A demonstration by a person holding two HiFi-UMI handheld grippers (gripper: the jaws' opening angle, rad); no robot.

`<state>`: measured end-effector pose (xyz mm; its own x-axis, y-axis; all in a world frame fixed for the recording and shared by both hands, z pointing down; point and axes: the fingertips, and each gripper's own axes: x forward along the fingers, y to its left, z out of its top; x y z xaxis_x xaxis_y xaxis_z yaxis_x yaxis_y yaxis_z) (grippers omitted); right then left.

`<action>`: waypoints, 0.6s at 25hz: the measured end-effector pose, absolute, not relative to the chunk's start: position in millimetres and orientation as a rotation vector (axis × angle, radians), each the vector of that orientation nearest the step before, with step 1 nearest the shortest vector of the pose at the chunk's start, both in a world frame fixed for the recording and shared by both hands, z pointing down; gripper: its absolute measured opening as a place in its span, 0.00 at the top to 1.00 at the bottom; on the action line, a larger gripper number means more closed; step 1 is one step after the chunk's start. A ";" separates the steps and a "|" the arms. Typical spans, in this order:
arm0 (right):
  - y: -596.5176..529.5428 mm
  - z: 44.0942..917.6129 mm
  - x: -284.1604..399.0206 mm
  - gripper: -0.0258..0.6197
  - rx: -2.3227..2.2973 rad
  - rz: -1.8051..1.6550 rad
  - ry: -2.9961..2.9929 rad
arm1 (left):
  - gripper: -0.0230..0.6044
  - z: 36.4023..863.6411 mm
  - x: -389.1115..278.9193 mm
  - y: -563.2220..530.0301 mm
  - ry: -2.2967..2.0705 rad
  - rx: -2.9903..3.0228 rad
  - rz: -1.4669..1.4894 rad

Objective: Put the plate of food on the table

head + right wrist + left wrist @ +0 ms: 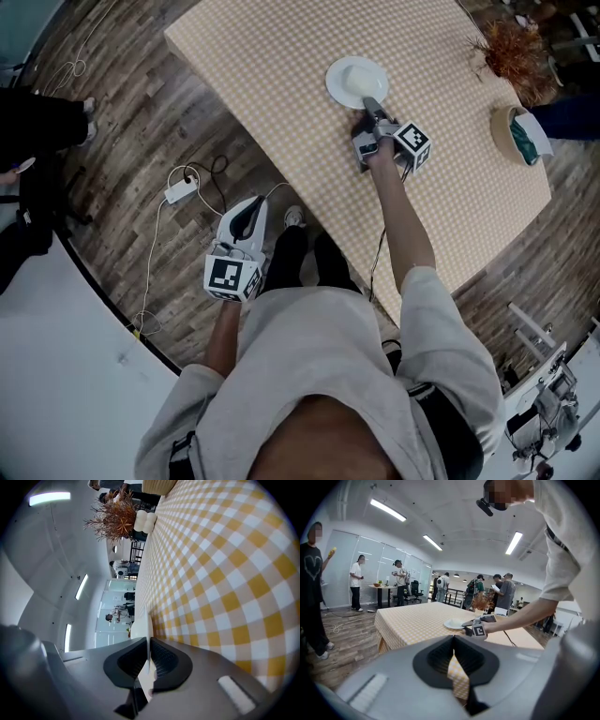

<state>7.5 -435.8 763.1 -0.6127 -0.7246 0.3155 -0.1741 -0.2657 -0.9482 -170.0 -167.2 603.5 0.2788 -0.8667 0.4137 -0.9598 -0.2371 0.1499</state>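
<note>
A white plate (pixel 356 81) with pale food on it sits flat at the checked table (pixel 281 75), near its middle. I cannot tell if it rests on the cloth or hangs just above it. My right gripper (pixel 372 101) reaches from the near side and is shut on the plate's near rim. In the right gripper view the thin rim (pixel 142 623) runs between the closed jaws of that gripper (pixel 149 656). My left gripper (pixel 251 204) hangs shut and empty over the floor beside the table. From the left gripper (pixel 454 660) I see the plate (pixel 453 623) and the right gripper (pixel 466 623).
A dried plant (pixel 514 52) and a basket with a green cloth (pixel 517 134) stand at the table's far right. A power strip with cables (pixel 180 191) lies on the wooden floor to the left. Several people (pixel 356 581) stand around the room.
</note>
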 end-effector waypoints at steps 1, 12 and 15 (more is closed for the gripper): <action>-435.4 764.0 8.0 0.93 -1.103 -1.940 1.595 | 0.95 603.3 -169.7 -167.1 -1.653 2.184 0.344; -437.5 765.0 13.6 0.91 -1.091 -1.970 1.428 | 0.95 601.1 -171.4 -166.1 -1.661 2.178 0.332; -441.1 758.9 13.8 0.78 -1.016 -1.950 1.394 | 0.95 600.5 -172.2 -165.8 -1.664 2.179 0.327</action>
<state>13.8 -441.1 758.9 -0.5753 -0.7725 0.2687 -0.0043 -0.3256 -0.9455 -172.2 -165.8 600.5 0.2726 -0.8732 0.4039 -0.9611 -0.2281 0.1556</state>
